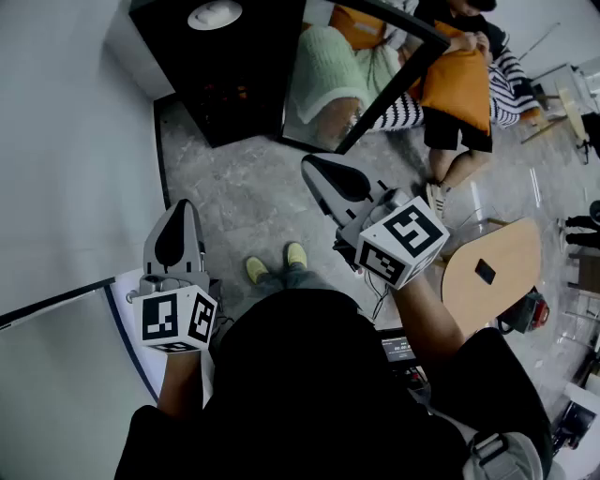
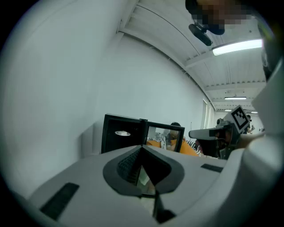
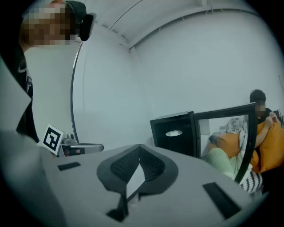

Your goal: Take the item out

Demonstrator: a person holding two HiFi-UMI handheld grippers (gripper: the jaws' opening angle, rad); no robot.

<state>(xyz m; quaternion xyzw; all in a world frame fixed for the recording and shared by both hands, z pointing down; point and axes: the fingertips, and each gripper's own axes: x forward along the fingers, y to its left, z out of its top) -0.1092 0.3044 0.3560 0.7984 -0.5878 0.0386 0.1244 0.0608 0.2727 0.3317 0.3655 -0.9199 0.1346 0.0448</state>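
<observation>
Cabinet (image 1: pixel 239 89): black, standing on the floor (image 1: pixel 248 202) at its wall edge, directly ahead of you.

Door (image 1: pixel 398 84): glass-panelled and swung open to your right. The opening is clear, so I judge access is already made and the reach is the step in hand.

Left gripper (image 1: pixel 184 206): jaws pressed together with nothing between them. You hold it level and pointed at the cabinet, well short of the opening.

Right gripper (image 1: pixel 317 167): jaws likewise pressed together and empty. It is further forward than the left and aimed at the opening, probably as the lead tool. You must spread it before it can take anything.

White item (image 1: pixel 214 14): pale and rounded, lying inside the cabinet's dark interior, untouched and well apart from both grippers. Its support cannot be made out.
</observation>
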